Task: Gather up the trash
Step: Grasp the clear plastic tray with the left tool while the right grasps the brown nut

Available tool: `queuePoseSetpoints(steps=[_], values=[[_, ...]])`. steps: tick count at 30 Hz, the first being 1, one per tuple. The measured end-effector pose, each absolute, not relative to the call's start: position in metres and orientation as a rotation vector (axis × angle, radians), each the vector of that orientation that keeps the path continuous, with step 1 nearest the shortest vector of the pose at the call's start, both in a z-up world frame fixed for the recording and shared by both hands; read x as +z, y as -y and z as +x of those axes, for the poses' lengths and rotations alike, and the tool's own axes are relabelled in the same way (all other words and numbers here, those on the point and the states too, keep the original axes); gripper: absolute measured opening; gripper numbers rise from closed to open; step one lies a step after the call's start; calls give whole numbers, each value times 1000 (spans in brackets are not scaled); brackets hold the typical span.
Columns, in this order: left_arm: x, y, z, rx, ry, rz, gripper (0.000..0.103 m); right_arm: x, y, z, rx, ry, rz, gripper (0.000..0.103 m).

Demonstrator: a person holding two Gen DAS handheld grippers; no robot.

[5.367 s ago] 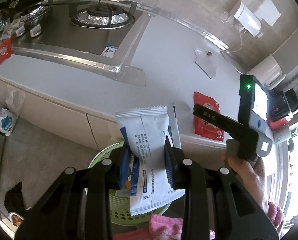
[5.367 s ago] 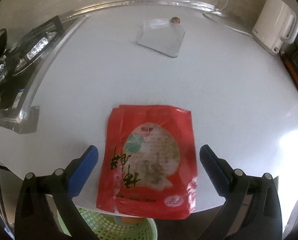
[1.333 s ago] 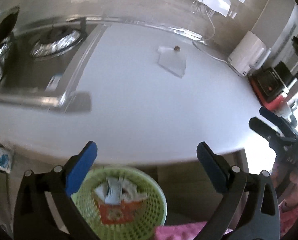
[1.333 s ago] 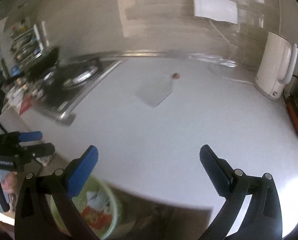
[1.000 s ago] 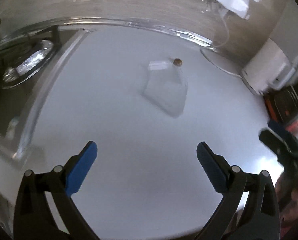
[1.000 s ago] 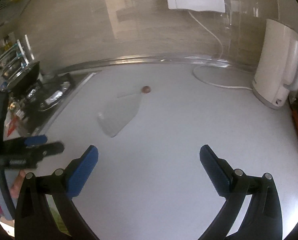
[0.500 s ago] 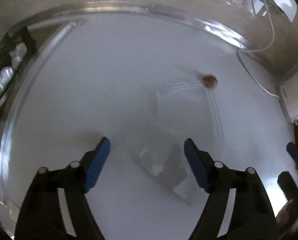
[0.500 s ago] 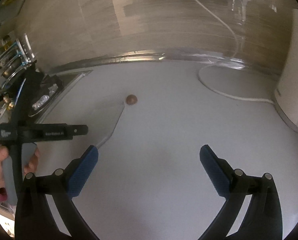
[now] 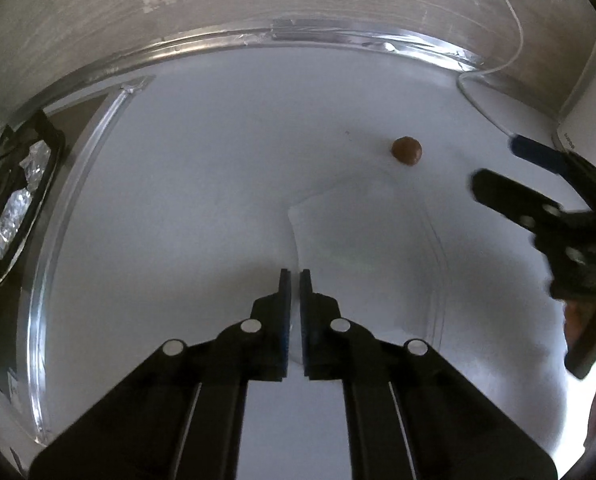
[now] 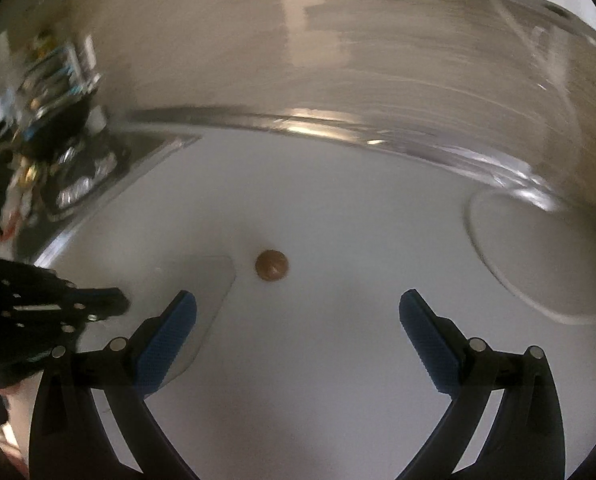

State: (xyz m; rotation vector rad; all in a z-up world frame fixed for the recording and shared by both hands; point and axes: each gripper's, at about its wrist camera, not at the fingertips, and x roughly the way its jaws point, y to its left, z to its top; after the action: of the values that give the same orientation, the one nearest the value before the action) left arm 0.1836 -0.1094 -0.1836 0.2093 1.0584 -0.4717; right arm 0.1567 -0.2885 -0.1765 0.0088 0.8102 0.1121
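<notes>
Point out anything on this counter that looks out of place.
Two bits of litter: a clear plastic bag lying flat, its edge pinched in the left claw, and a small brown ball loose beside it, ahead of the open right claw.

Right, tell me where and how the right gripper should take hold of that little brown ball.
Grip the brown ball across its middle, coming straight forward and down with the right gripper. It is round, so any axis works, and it sits centred ahead of the open jaws on the countertop. Mind the clear plastic bag, whose corner lies just to its left.
</notes>
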Motion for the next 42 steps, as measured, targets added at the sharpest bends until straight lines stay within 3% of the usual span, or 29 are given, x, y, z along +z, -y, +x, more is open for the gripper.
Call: queuePoseSetpoints(steps=[21, 23, 26, 42], values=[[-191, 36, 137, -436, -1093, 139, 2, -199, 270, 205, 236, -918, -126, 56], [-191, 30, 134, -431, -1100, 132, 2, -200, 268, 208, 227, -924, -143, 48], [-191, 24, 131, -422, -1105, 122, 2, -197, 268, 209, 240, -948, -139, 26], [-189, -15, 99, -432, -1103, 78, 2, -186, 220, 138, 278, -953, -81, 25]])
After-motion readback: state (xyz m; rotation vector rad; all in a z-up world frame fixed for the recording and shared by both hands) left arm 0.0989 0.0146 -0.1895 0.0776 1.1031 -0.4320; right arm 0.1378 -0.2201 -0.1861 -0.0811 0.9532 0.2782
